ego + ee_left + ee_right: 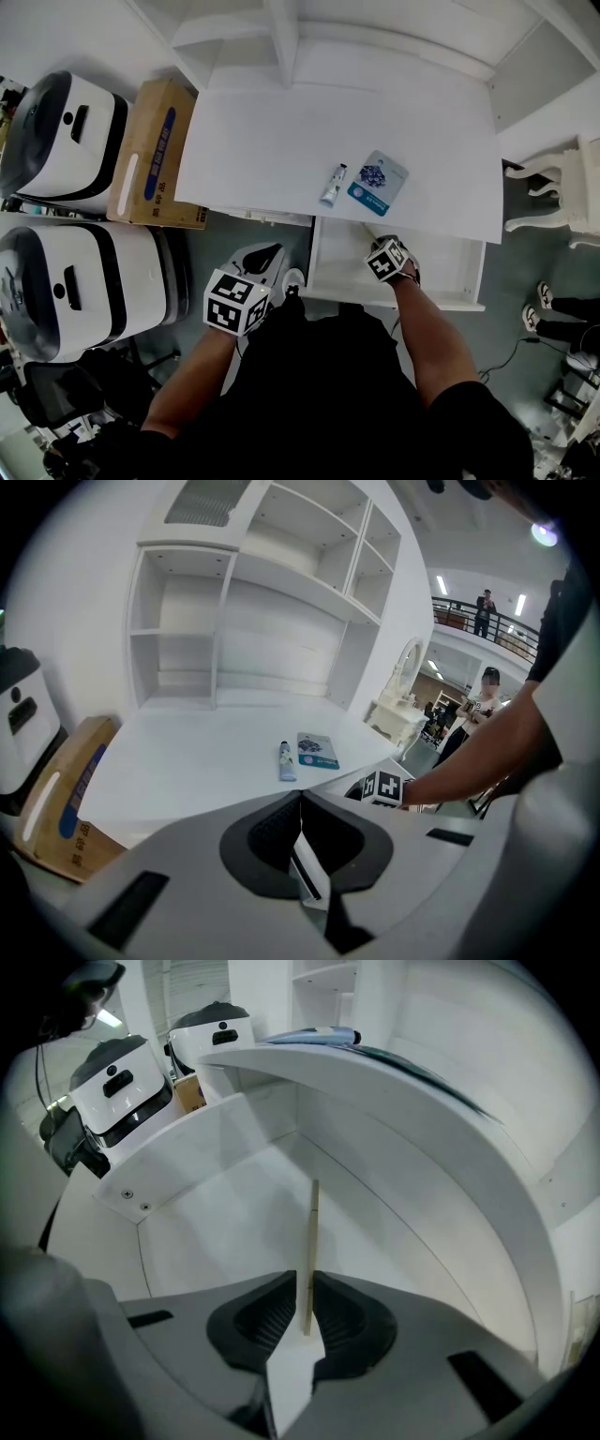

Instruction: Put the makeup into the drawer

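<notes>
To the left of the counter (281, 141) stand two white machines (61, 131), one behind the other. A cardboard box (155, 155) stands on the floor against the counter's left edge.

The left gripper (300, 801) hangs in front of the counter's front edge, just beside the left front corner of the drawer (459, 302). It points toward the counter's top. Its jaws are pressed together with nothing between them.

Two pieces of makeup lie on the counter near the front edge, right of the middle. One is a small tube (333, 184). Just beside it on the right is a flat blue-and-white card pack (377, 182). Both are well clear of the left gripper.

The drawer is pulled out from under the right part of the counter's front edge, directly below those two pieces. The right gripper (307, 1312) reaches steeply down into the drawer near its back, under the counter's lip. Its jaws are clamped on a thin cream-coloured strip (312, 1241), which is seen edge-on and runs straight out past the jaw tips over the drawer's white floor. Whether the strip's far end touches the floor cannot be told.

Beyond the counter's right edge stands a white carved chair (562, 197).
</notes>
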Action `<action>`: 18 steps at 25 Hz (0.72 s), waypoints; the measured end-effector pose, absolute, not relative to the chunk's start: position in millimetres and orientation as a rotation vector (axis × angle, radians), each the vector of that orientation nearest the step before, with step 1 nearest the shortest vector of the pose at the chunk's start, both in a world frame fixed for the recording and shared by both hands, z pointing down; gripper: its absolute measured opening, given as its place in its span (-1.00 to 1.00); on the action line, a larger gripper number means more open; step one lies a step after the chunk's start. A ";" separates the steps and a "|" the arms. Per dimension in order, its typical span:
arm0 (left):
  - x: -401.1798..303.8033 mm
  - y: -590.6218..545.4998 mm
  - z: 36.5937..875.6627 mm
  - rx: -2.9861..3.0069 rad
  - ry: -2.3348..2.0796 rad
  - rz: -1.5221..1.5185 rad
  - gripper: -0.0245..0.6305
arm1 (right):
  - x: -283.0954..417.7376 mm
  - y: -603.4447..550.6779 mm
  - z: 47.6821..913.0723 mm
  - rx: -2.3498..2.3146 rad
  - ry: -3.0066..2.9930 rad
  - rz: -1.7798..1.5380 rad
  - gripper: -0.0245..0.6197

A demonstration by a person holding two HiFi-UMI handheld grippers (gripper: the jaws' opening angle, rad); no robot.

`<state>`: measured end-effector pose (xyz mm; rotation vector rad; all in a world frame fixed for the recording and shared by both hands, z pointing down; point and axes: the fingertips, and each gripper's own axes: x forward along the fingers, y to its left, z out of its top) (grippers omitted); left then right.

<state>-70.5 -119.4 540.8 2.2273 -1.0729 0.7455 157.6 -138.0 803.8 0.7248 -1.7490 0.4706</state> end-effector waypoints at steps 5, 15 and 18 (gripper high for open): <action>-60.8 -124.6 536.3 2.279 -1.037 0.718 -0.89 | 161.8 -136.0 779.3 0.817 -1.778 0.478 -0.78; -38.0 -136.5 527.7 2.363 -0.961 0.663 -0.89 | 147.1 -143.5 659.3 1.120 -2.047 0.741 -0.78; -32.1 -139.1 523.8 2.384 -0.943 0.653 -0.89 | 139.9 -142.4 623.7 1.172 -2.138 0.778 -0.78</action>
